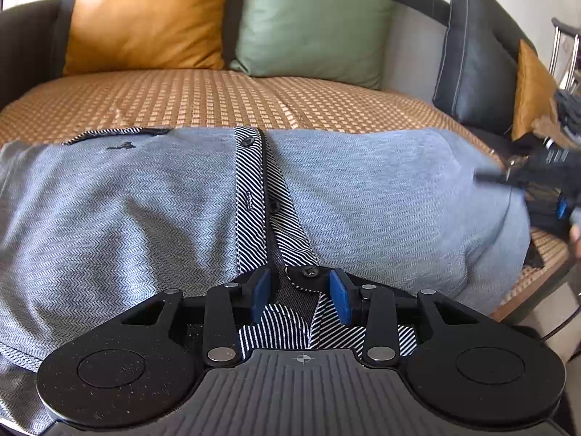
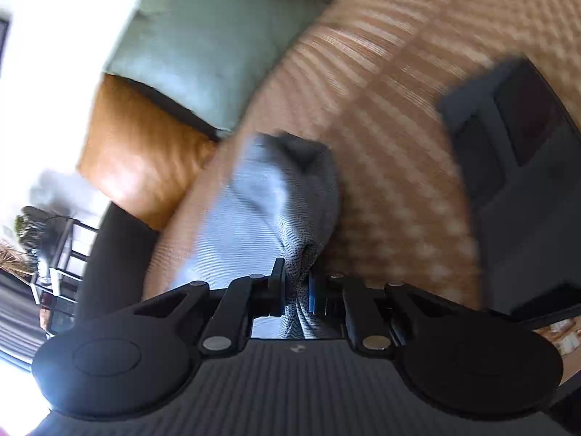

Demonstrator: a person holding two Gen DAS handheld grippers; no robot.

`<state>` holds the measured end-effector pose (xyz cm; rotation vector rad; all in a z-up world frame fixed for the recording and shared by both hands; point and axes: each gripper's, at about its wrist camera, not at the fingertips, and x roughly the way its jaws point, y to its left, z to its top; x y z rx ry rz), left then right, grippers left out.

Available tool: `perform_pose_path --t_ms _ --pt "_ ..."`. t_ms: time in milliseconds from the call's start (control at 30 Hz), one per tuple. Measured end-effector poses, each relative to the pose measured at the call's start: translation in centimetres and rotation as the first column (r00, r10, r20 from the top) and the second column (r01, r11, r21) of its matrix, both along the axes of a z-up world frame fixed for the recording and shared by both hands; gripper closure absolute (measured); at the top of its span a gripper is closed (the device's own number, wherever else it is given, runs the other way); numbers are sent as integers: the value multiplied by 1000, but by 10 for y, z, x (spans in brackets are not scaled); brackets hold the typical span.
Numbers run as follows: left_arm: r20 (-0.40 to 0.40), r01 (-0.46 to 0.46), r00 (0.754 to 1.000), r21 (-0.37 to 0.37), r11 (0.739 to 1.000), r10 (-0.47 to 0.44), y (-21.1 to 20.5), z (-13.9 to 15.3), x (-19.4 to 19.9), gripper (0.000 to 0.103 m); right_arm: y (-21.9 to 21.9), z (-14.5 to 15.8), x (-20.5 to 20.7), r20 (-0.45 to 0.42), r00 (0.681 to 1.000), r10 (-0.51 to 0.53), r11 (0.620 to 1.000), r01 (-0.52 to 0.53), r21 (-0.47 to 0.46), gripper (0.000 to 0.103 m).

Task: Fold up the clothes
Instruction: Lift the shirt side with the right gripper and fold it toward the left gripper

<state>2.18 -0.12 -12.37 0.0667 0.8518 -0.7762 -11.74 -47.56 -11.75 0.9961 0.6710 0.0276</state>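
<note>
Grey herringbone shirt (image 1: 145,200) with striped placket lies spread across frame centre on sofa (image 1: 218,98). Left tongs (image 1: 300,292) gape over the collar, gripping nothing. Right tongs (image 2: 296,289) pinch a bunched shirt fold.

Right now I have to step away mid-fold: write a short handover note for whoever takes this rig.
Left claw: open, over the collar and placket, pads not pressing.
Right claw: shut on a bunch of shirt fabric at its side edge.
The grey shirt lies front up, buttoned, across the woven sofa mat.
Done: laid out, one edge gripped.
Left: every fold, as far as I can see.
</note>
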Motion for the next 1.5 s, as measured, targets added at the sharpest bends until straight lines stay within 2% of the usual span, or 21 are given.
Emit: perform_pose_path --t_ms 67,133,233,333,467,600,700,767,833,867,900,933,1000,1067,1200,1267,1333,1400,1433,1467,1500 --pt "-43 -33 999 -66 997 30 18 10 6 47 19 37 8 48 998 38 999 -37 -31 91" --pt "-67 -89 995 -152 984 80 47 23 14 44 49 77 24 74 991 109 989 -101 -106 91" --pt "-132 -186 979 -261 947 156 101 36 34 43 113 124 53 85 970 227 953 -203 -226 91" --pt "-182 -305 949 -306 902 259 160 41 56 42 188 151 79 78 936 344 894 -300 -333 91" --pt "-219 -441 895 -292 848 390 227 34 73 42 290 145 113 33 880 475 808 -420 -414 91" --pt "-250 -530 845 -267 805 473 272 22 80 41 370 108 140 -62 831 553 734 -521 -436 91" --pt "-268 -555 828 -264 789 493 286 16 78 41 410 74 150 -160 790 592 679 -596 -428 91" --pt "-274 -546 833 -271 793 480 286 17 80 41 426 61 151 -210 757 619 628 -637 -446 85" --pt "-275 -533 841 -282 798 465 287 19 82 40 432 58 147 -194 743 640 609 -645 -463 64" --pt "-272 -525 847 -295 798 456 289 22 82 36 431 63 144 -170 732 659 604 -651 -461 49" --pt "-267 -519 851 -304 799 451 289 27 83 36 430 69 140 -146 720 678 599 -657 -458 54" --pt "-262 -513 855 -313 799 447 289 31 84 34 421 77 137 -122 714 690 598 -656 -461 54" --pt "-231 -496 867 -315 809 442 283 40 88 33 397 95 129 -31 701 712 616 -646 -451 47" --pt "-196 -479 877 -299 825 439 272 50 94 31 371 105 115 -1 718 696 637 -619 -460 46" --pt "-93 -412 911 -244 878 402 236 67 117 26 318 123 86 41 755 654 676 -559 -481 41" --pt "-32 -384 922 -199 901 386 216 73 130 23 303 117 72 3 757 653 664 -570 -485 41" --pt "-13 -345 938 -154 926 347 197 75 143 23 303 103 65 -41 744 666 634 -595 -494 41" --pt "-18 -306 952 -129 943 307 182 75 154 36 314 92 62 -72 727 682 600 -614 -513 41" --pt "-40 -303 953 -117 946 300 178 74 161 64 322 86 62 -75 721 689 589 -616 -523 41" --pt "-63 -299 954 -105 949 293 175 72 167 84 329 81 66 -79 720 690 582 -616 -531 41" --pt "-85 -299 953 -108 948 291 174 72 173 91 336 77 73 -84 717 692 578 -620 -530 41"
